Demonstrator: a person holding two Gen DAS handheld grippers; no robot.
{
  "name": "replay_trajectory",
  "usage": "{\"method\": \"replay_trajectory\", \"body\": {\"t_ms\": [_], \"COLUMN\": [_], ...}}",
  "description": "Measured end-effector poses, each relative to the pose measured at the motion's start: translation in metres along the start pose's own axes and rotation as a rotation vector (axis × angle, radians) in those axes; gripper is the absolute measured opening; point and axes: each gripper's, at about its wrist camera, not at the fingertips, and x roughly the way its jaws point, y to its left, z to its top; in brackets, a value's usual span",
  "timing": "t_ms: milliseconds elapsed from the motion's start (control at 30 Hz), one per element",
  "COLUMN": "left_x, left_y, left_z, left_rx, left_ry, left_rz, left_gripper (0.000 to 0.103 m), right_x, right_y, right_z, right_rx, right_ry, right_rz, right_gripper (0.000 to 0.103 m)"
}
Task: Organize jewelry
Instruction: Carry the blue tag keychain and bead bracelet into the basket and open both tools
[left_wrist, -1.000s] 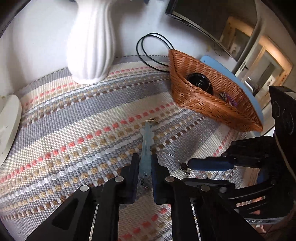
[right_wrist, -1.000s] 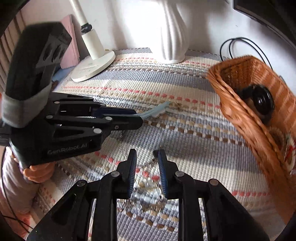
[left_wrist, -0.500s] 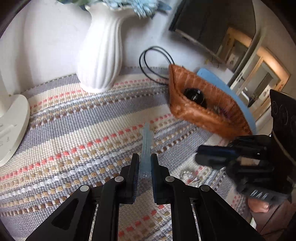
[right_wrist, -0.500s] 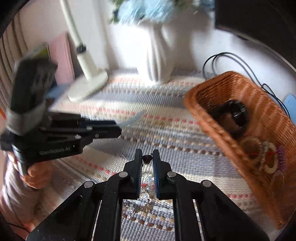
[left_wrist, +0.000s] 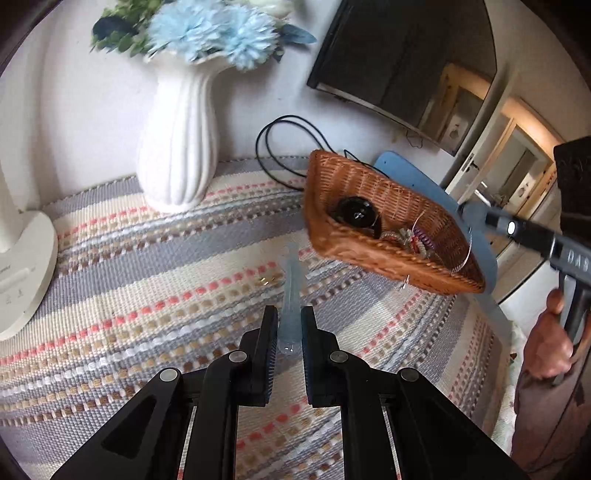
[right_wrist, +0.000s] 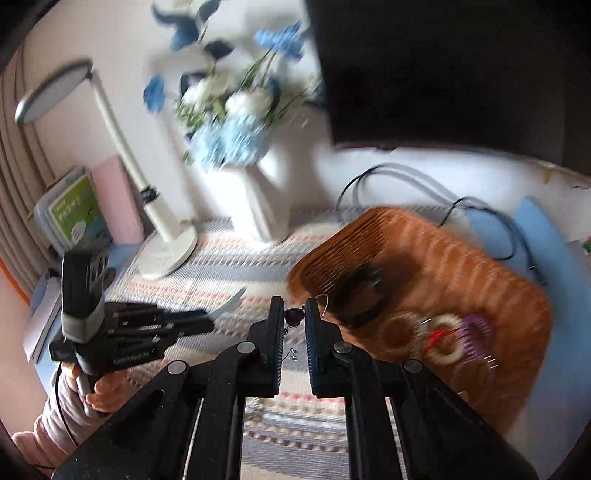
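My left gripper (left_wrist: 289, 325) is shut on a pale blue hair clip (left_wrist: 292, 291) and holds it above the striped mat (left_wrist: 147, 280). It also shows in the right wrist view (right_wrist: 207, 318) with the clip (right_wrist: 232, 303) sticking out. My right gripper (right_wrist: 294, 314) is shut on a dark-stone earring (right_wrist: 293, 315) with a wire hook, held up beside the wicker basket (right_wrist: 424, 258). The basket (left_wrist: 373, 192) holds a black round piece (left_wrist: 356, 214), bracelets and a purple hair tie (right_wrist: 476, 328). A thin wire hoop hangs at its rim (left_wrist: 463, 258).
A white ribbed vase (left_wrist: 177, 147) with blue flowers stands at the back. A white lamp base (left_wrist: 22, 273) is at the left. A black cable (left_wrist: 284, 147) loops behind the basket. A dark screen (left_wrist: 399, 55) hangs on the wall. Books (right_wrist: 74, 210) stand far left.
Both grippers have risen from the mat. The right one closed on the earring and moved up and right to the basket; the left one lifted the clip.
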Motion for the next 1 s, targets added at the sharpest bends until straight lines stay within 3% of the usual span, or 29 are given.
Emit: {"method": "replay_trajectory", "body": {"t_ms": [200,400,533,800,1000], "left_x": [0.002,0.028,0.058,0.107,0.101], "left_y": [-0.040,-0.094,-0.115,-0.128,-0.124], "left_z": [0.026,0.061,0.071,0.064,0.062], "left_rx": [0.042,0.110,0.128,0.136,0.112], "left_ry": [-0.025,-0.020,0.021,0.118,0.130], "left_rz": [-0.044,-0.054,-0.065,-0.085,-0.101], "left_gripper": [0.013,0.013,0.013,0.013,0.018], "right_x": [-0.020,-0.013,-0.006,0.012,0.010], "right_y": [-0.033,-0.072,-0.093,-0.116,-0.133], "right_z": [0.013,0.004,-0.010,-0.035,-0.040], "right_rx": [0.033,0.095,0.136,0.193,0.278], "right_ry": [-0.057,-0.036,-0.005,0.057,0.057], "right_rz": [-0.074,-0.127,-0.113,-0.097,-0.076], "right_gripper": [0.012,0.012,0.012,0.012,0.015]}}
